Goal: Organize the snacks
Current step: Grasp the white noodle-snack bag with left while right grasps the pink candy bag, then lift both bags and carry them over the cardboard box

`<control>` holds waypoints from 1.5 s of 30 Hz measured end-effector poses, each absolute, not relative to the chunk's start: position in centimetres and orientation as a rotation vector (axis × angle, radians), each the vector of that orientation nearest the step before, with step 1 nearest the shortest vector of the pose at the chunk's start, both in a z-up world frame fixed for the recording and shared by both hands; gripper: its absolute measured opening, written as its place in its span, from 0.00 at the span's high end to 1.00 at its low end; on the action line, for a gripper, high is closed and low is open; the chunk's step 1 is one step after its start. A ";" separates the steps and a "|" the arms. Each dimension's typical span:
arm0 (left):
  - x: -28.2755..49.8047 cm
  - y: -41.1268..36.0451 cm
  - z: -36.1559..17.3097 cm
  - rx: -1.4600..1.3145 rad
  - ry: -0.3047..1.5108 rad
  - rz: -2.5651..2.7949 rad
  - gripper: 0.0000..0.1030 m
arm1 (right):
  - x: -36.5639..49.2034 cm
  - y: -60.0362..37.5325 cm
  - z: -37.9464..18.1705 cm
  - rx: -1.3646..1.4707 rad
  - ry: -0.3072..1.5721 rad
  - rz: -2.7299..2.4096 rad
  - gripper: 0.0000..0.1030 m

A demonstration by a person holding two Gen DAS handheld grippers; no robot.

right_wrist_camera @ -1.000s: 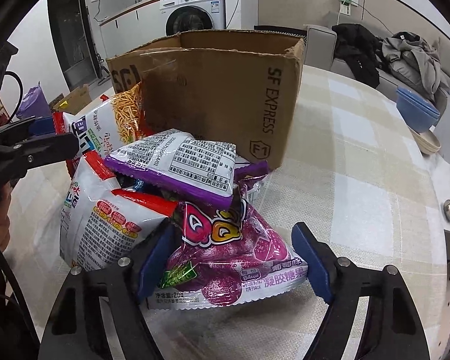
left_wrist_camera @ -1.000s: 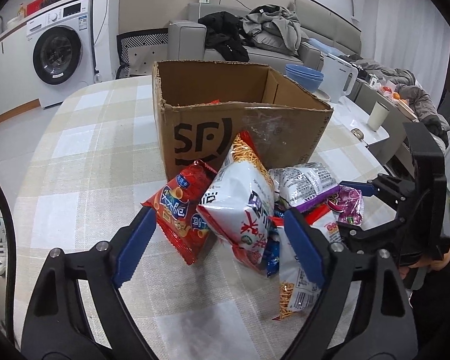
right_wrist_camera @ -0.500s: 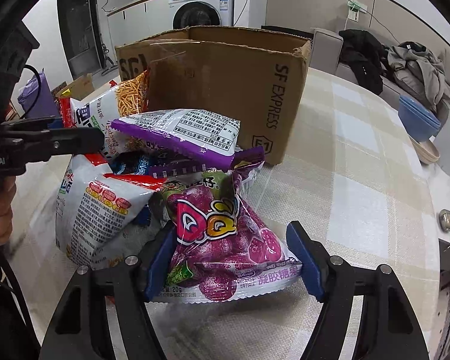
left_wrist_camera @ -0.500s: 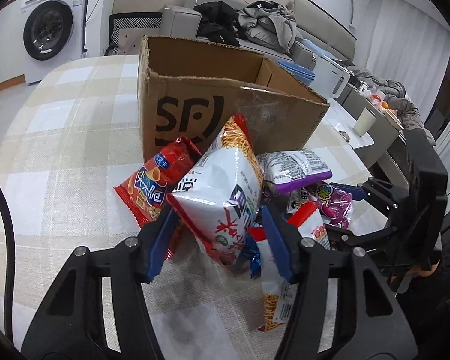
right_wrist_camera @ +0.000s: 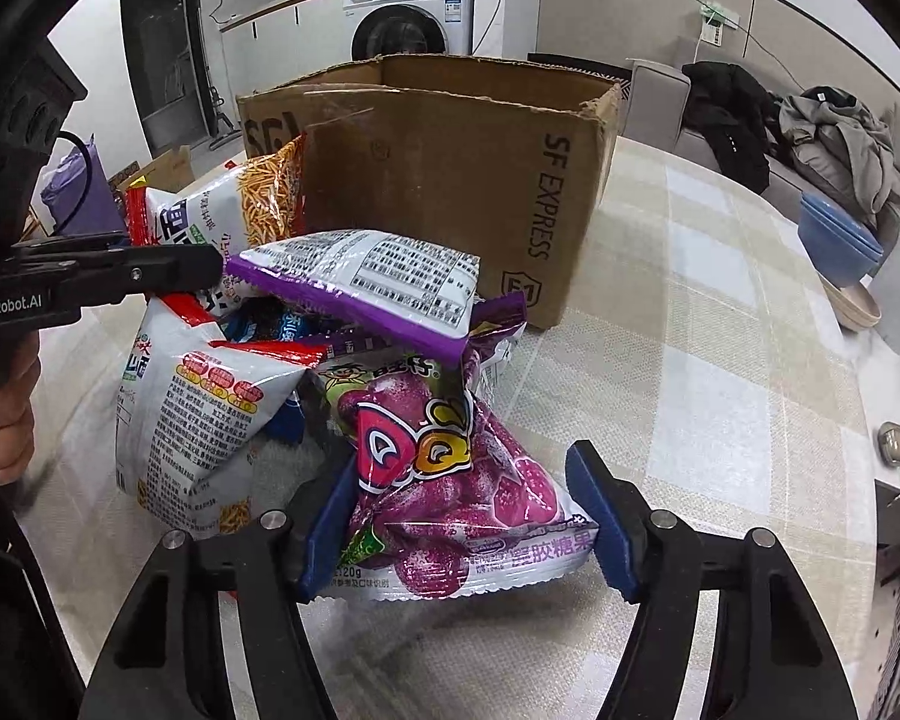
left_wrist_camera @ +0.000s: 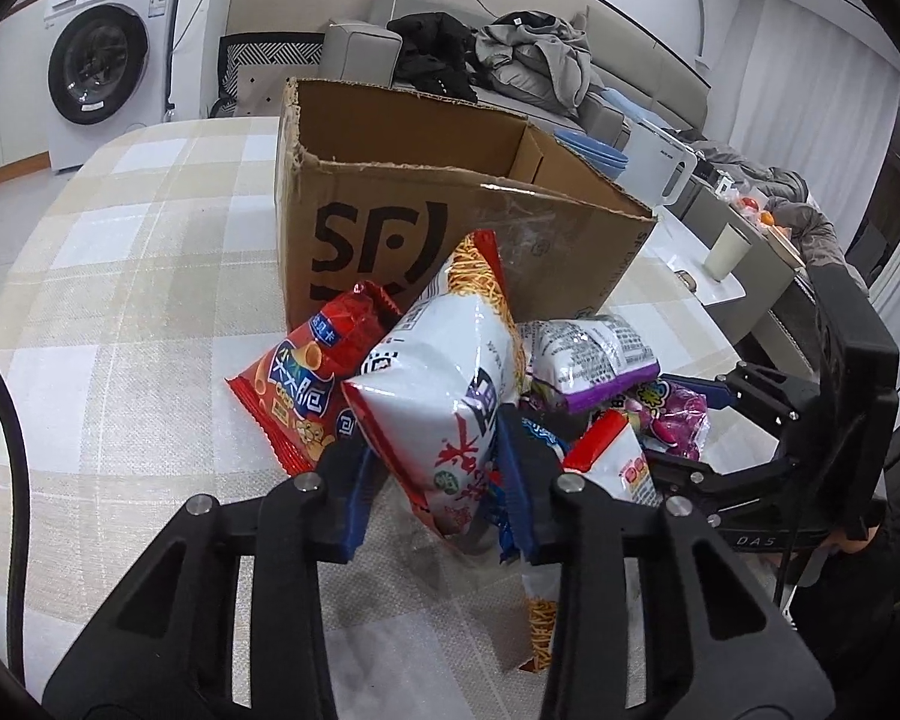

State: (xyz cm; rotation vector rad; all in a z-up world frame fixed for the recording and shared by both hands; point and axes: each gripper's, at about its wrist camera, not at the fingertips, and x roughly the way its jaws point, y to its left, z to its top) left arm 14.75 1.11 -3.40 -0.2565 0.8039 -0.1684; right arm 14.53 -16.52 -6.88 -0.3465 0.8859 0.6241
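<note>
- Left gripper point(left_wrist_camera: 435, 495) pinched on the lower end of the white noodle-snack bag point(left_wrist_camera: 444, 384), blue pads pressed into both sides; grip at the bottom edge probably because that end faces the hand.
- Right gripper point(right_wrist_camera: 465, 525) jaws fairly wide, straddling the purple gummy bag point(right_wrist_camera: 450, 480); left pad touching the bag's edge, right pad at or just off the corner, so can't tell if it's actually clamped.
- Cardboard box point(left_wrist_camera: 450, 210) open-topped, standing on the checked table point(left_wrist_camera: 120, 300) right behind the pile; judged as the drop target, near so carries are short.
- Snack pile heaped against the box's front wall, all bags outside the box from what's visible; box inside mostly hidden.
- White noodle-snack bag tilted up, top leaning toward the box wall.
- Red chip bag point(left_wrist_camera: 297, 387) lying flat just beside it, partly underneath.
- White-and-purple bag point(right_wrist_camera: 366, 288) resting on top of the pile, over the gummy bag's top.
- Second white bag with red trim point(right_wrist_camera: 192, 420) leaning between the two grippers.
- Task judged early: sorting barely begun.
</note>
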 end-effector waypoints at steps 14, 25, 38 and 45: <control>13.6 1.8 -2.1 -0.244 0.767 -0.164 0.69 | 14.0 -17.6 -5.8 -0.316 0.832 0.619 0.34; 12.3 1.9 -1.2 -0.236 0.744 -0.160 0.70 | 13.5 -18.9 -4.4 -0.294 0.785 0.560 0.34; 10.6 2.7 1.1 -0.230 0.694 -0.153 0.71 | 11.8 -20.0 -2.4 -0.257 0.725 0.562 0.34; 9.5 3.4 2.2 -0.233 0.674 -0.151 0.71 | 11.0 -20.4 -1.1 -0.209 0.696 0.605 0.34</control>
